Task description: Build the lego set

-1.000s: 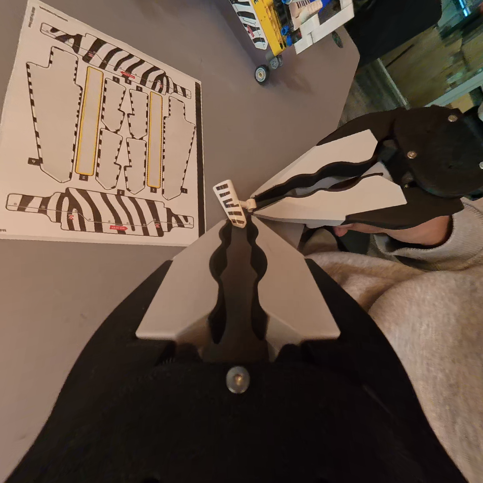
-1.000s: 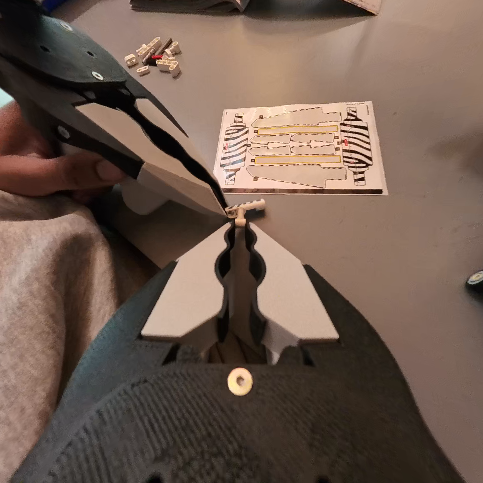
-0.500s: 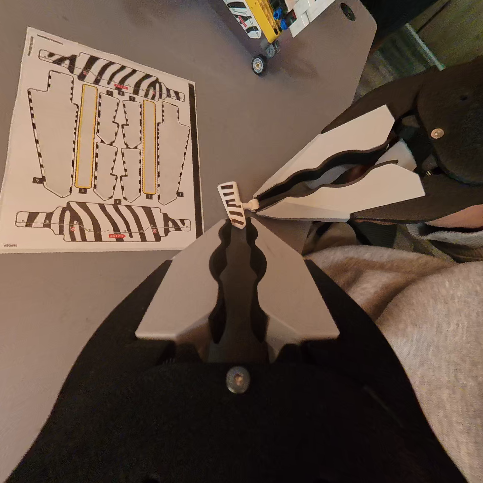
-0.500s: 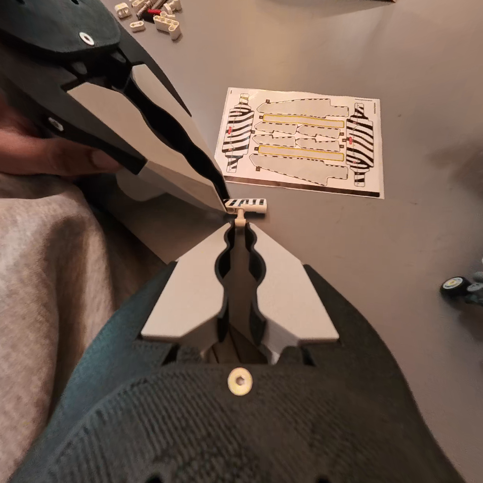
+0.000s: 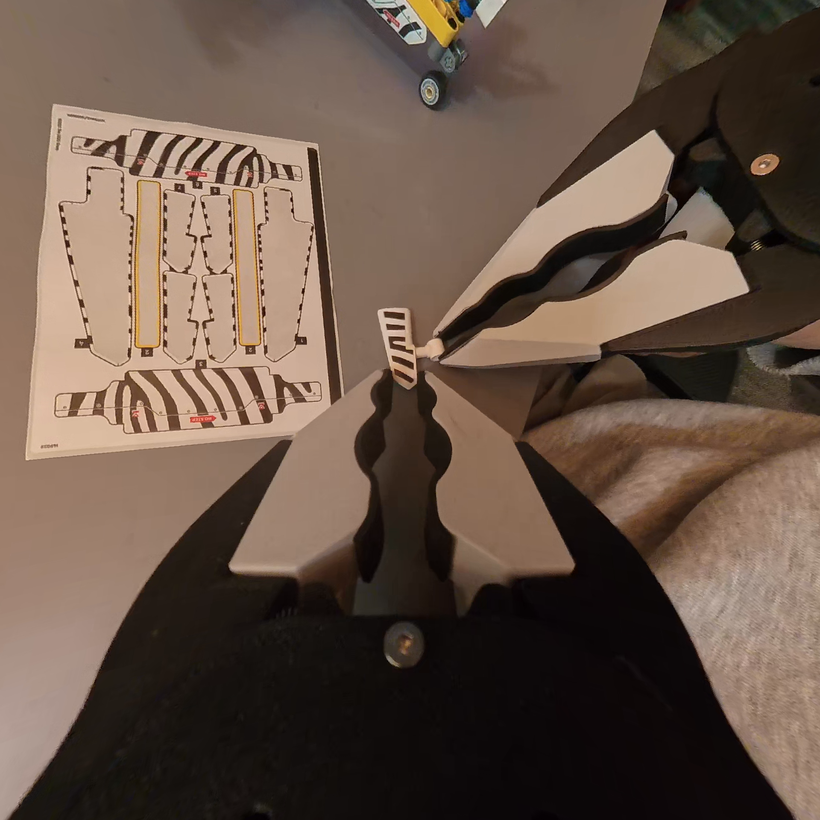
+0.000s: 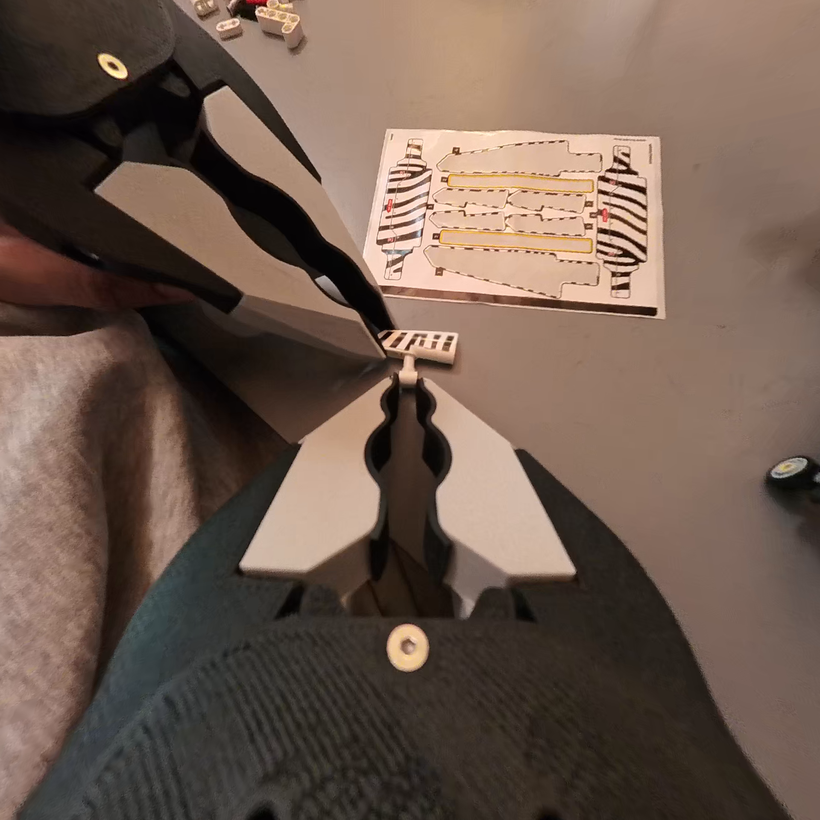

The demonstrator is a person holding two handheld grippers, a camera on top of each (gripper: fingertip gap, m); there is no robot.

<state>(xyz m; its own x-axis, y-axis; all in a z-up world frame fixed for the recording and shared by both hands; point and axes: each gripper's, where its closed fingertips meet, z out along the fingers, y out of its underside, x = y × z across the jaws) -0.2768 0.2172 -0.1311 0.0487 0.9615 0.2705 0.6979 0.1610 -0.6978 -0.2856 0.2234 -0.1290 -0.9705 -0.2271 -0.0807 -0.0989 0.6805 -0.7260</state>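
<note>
a small striped lego piece (image 5: 399, 345) is held in the air above the bench (image 5: 133, 554), pinched at one end by the closed left hand-held gripper (image 5: 404, 380) and at its white stub by the closed right hand-held gripper (image 6: 406, 380). it is judged light, stiff and easily dropped.

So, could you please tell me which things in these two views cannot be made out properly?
- Partly built model, left wrist view: cut off by the top edge; only its lower end and a wheel show.
- Loose pieces, right wrist view: cut off by the top edge and the left claw.
- Black wheel, right wrist view: blurred, cut off by the right edge.
- Striped piece: its lower end sits hidden between the left claw's tips.
</note>
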